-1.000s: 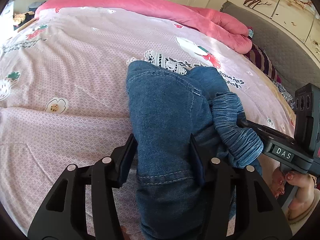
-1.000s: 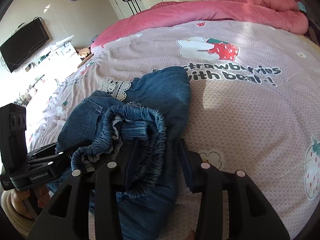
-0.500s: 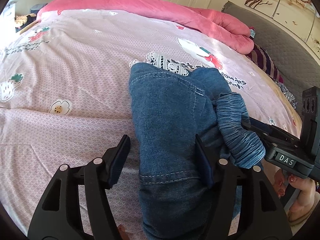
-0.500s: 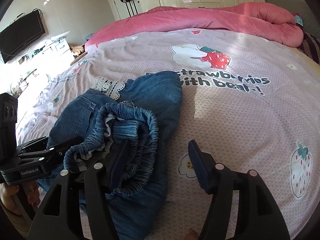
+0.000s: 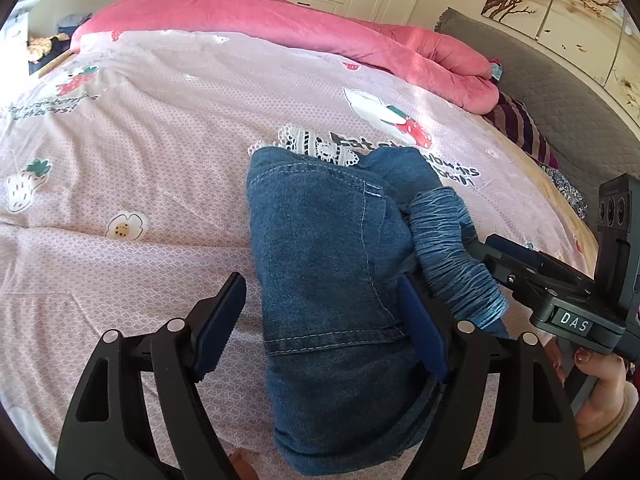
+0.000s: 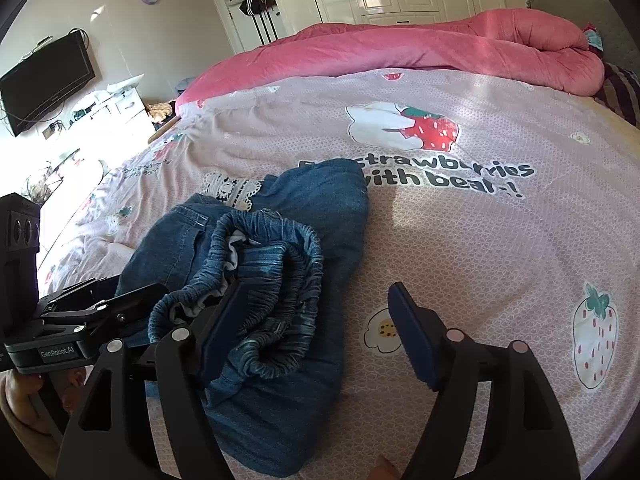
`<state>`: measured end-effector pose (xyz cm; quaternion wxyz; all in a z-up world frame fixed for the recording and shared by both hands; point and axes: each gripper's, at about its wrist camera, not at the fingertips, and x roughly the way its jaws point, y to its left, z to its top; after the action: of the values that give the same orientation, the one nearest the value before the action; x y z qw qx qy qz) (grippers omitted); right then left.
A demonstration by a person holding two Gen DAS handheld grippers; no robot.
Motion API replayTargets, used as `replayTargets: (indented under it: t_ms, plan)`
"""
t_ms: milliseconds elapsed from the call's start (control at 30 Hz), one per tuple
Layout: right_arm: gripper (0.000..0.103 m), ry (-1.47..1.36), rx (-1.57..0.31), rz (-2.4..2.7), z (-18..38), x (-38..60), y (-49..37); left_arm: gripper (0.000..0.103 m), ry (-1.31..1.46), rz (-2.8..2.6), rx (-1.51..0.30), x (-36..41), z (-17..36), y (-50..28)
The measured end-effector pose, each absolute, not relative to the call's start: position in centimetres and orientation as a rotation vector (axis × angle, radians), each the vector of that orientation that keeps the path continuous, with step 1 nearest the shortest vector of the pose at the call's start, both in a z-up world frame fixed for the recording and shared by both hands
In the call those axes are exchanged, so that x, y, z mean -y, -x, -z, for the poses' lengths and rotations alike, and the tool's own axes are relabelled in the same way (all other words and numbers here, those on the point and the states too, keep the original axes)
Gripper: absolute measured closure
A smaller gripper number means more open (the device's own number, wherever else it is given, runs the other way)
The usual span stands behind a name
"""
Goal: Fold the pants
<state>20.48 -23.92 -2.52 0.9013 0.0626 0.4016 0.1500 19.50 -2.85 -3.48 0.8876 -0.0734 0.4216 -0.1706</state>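
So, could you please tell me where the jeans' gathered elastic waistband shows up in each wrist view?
Left wrist view: the elastic waistband is right of centre, a ribbed roll on the jeans' right side, beside the right tongs.
Right wrist view: the waistband is lower left of centre, bunched open.
Shared landmark: the white lace patch just beyond the jeans.

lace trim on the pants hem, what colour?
White lace trim with dark stripes, against blue denim; clearest in the left wrist view.

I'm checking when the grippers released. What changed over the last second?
Both grippers opened and let go of the jeans: the left gripper freed the folded denim, the right gripper freed the waistband. The jeans stayed bunched on the pink bedspread.
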Motion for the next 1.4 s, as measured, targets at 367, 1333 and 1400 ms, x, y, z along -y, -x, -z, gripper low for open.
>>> replayTargets:
  t_ms: [367,1333,1400]
  plan:
    - [0.022,-0.117,-0.808,-0.320,1.7,23.5,-19.9,0.022,0.129,0.331,-0.841,2.6,2.4,-18.9]
    - [0.005,-0.095,-0.729,-0.296,-1.4,24.3,-15.4,0.010,0.127,0.255,-0.758,1.3,-0.1,-13.8]
    - [0.005,-0.090,-0.723,-0.290,-1.6,24.4,-14.7,0.010,0.137,0.247,-0.758,1.0,-0.1,-12.8]
